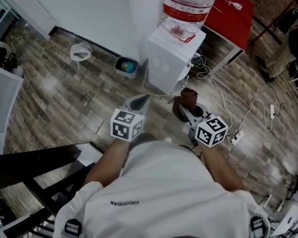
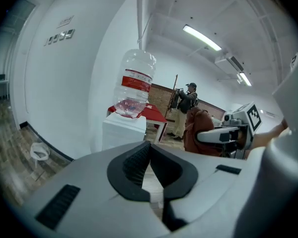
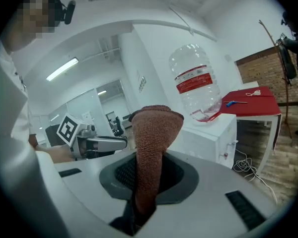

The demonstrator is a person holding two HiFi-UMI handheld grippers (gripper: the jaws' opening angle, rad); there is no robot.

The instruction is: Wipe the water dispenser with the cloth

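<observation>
Fingers (image 3: 181,175) of right gripper (image 1: 188,117) clamp cloth (image 3: 154,138) upright — left gripper (image 2: 150,157) closed.

1. The dispenser (image 1: 170,58) is set against the wall (image 1: 89,4), with the bottle (image 1: 187,4) seated on top.
2. A table (image 1: 234,11) is placed to its right, and cables (image 1: 203,63) are strewn between them.
3. A bin (image 1: 126,65) is set just left of the dispenser, and a basket (image 1: 81,51) farther left.
4. The left gripper (image 1: 140,102) and right gripper (image 1: 185,114) are held side by side before the dispenser.
5. The cloth (image 1: 187,98) is clamped between the right gripper's jaws.
</observation>
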